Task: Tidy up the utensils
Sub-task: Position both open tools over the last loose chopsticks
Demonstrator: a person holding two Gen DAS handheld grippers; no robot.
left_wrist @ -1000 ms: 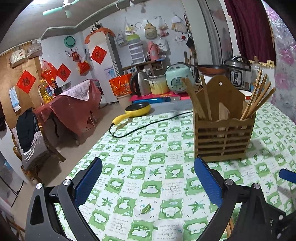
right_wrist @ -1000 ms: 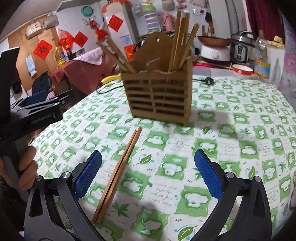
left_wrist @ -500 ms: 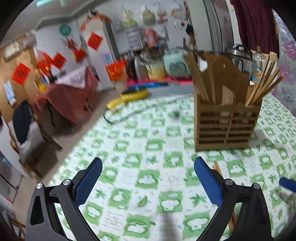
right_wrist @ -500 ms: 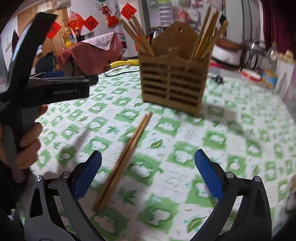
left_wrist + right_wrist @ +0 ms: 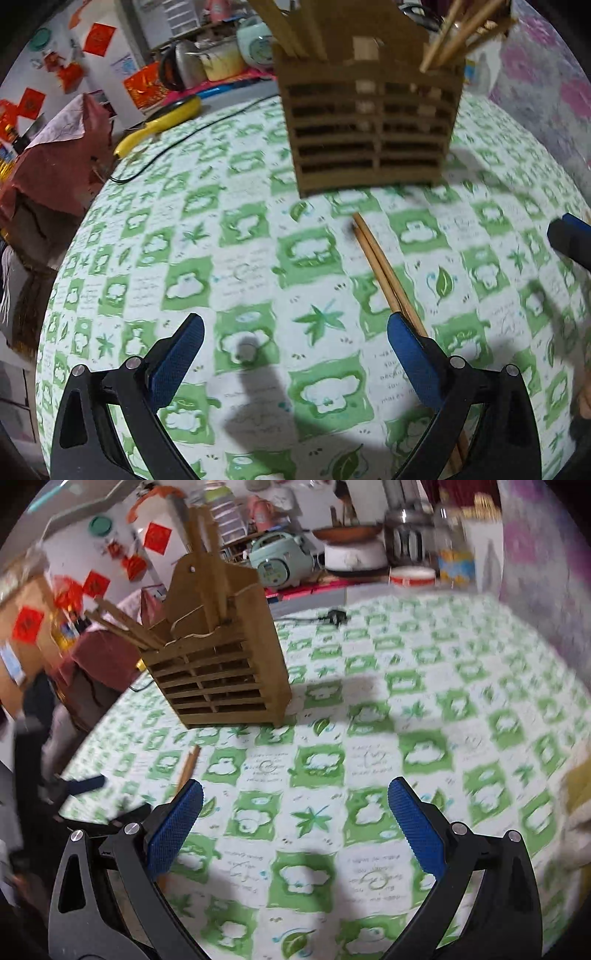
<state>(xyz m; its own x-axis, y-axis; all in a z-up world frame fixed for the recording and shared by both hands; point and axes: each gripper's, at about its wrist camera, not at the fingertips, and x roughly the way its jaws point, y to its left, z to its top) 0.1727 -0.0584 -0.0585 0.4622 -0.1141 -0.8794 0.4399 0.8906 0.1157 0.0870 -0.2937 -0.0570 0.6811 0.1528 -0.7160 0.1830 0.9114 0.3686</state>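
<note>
A slatted wooden utensil holder (image 5: 369, 125) (image 5: 221, 679) stands on the green-and-white checked tablecloth, with chopsticks leaning in both of its ends. A loose pair of wooden chopsticks (image 5: 384, 273) lies on the cloth in front of it; the near end runs under my left gripper's right finger. In the right wrist view only the chopsticks' far tip (image 5: 188, 766) shows, beside the left finger. My left gripper (image 5: 295, 354) is open just above the cloth, nothing between its pads. My right gripper (image 5: 295, 823) is open too, holding nothing, to the right of the chopsticks.
A black cable (image 5: 192, 133) and a yellow pan (image 5: 162, 122) lie at the table's far left edge. Rice cookers, a pan and a bottle (image 5: 452, 554) stand behind the table. The other gripper's blue tip (image 5: 569, 236) shows at right. A covered red side table (image 5: 55, 162) stands left.
My left gripper has dropped and moved forward toward the loose chopsticks, now at its right finger. My right gripper has swung to the right, so the chopsticks moved to its left edge.
</note>
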